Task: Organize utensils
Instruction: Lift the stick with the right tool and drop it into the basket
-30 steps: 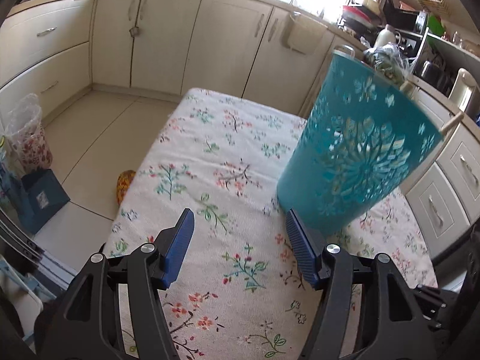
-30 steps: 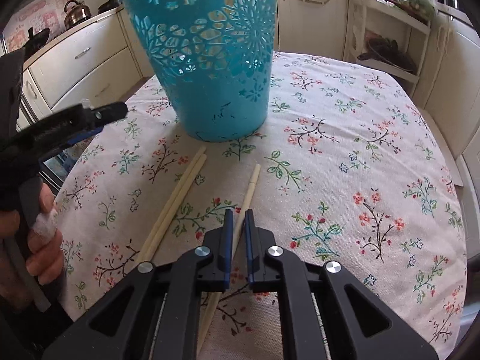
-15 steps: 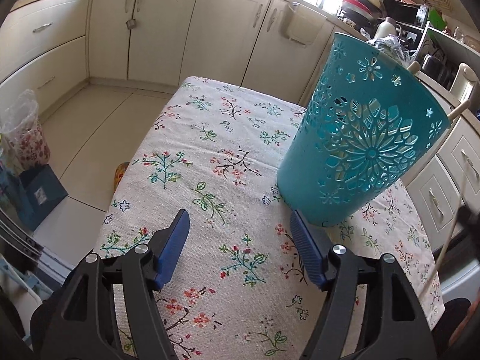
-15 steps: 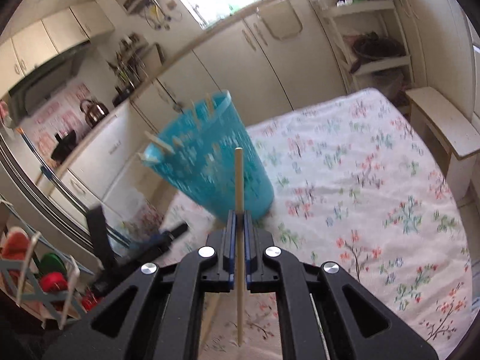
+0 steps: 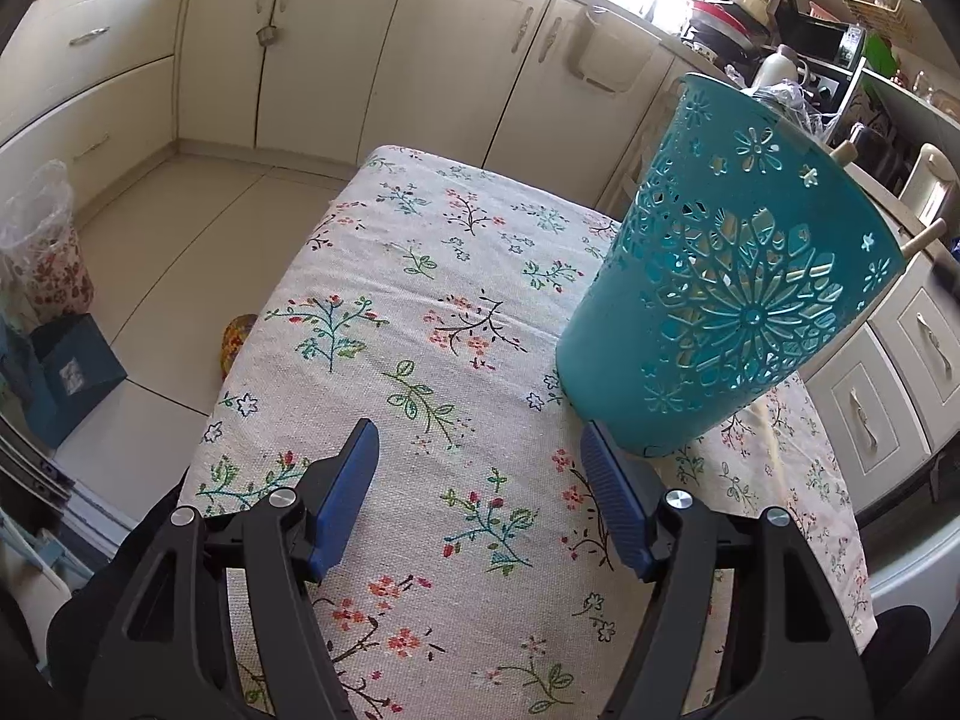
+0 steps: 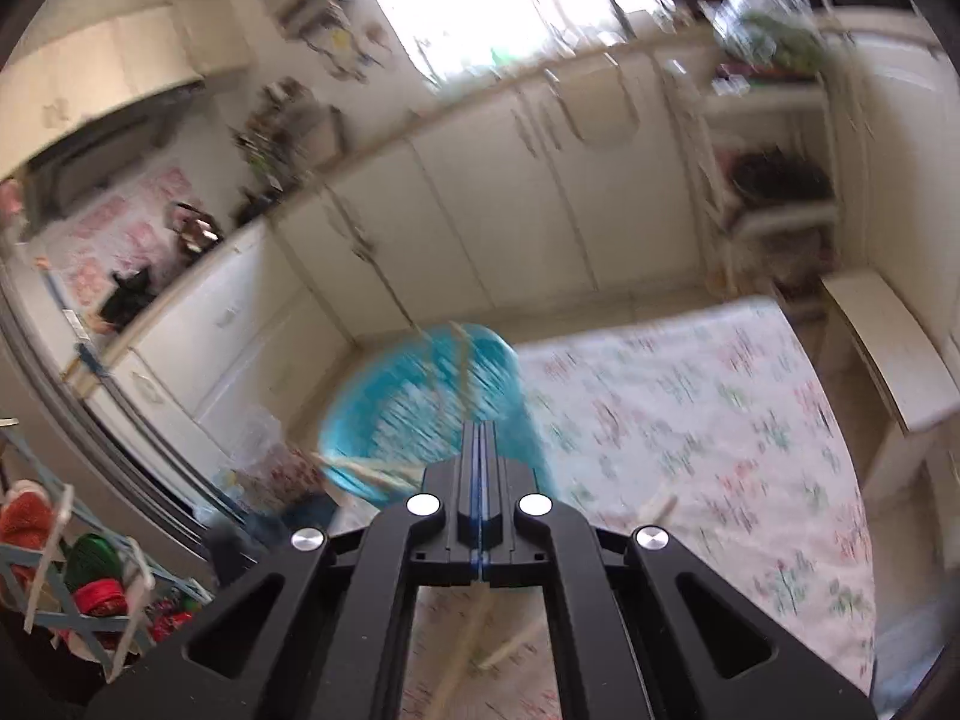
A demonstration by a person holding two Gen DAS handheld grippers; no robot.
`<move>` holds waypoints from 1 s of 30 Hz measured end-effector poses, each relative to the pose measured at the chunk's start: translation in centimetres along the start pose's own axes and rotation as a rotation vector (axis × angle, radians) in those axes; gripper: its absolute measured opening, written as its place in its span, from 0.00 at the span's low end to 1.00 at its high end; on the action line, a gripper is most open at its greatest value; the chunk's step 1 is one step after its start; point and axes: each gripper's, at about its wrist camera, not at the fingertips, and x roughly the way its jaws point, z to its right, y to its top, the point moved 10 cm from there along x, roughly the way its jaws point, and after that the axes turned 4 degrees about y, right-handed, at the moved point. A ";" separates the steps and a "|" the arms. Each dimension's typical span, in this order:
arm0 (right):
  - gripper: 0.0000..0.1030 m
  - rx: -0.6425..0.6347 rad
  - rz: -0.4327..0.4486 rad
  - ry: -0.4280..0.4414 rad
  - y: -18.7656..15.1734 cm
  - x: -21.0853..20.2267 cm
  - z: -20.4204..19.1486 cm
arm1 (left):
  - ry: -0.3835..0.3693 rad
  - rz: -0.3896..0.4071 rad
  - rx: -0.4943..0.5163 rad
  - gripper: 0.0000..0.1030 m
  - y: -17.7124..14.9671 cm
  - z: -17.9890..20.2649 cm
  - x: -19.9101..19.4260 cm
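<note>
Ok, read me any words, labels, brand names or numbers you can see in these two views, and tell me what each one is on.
None can be read.
Blue box on the floor, left wrist view: a pale label, too small to read.
Teal basket: only cut-out flower patterns, no text.
Tablecloth: printed flowers, no text.
Right wrist view: motion-blurred; papers on the wall unreadable.

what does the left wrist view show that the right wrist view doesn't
Only the left wrist view shows the left gripper, jaws open over the cloth with nothing between them, and the basket's cut-out flower wall seen sharply from the side. Only the right wrist view shows the right gripper, shut on a wooden chopstick, and more chopsticks lying on the cloth. Both show the teal basket with sticks inside on the floral tablecloth, and cream kitchen cabinets behind.
</note>
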 end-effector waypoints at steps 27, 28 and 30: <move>0.06 0.076 -0.148 -0.187 -6.2 6.4 9.2 | -0.023 -0.022 -0.010 0.66 -0.2 0.1 0.7; 0.06 0.103 -0.107 -0.127 -5.2 5.4 8.2 | -0.022 -0.023 -0.008 0.66 -0.2 0.1 0.7; 0.06 0.132 -0.013 -0.016 -2.4 3.0 5.7 | -0.019 -0.024 -0.006 0.66 -0.3 0.2 0.7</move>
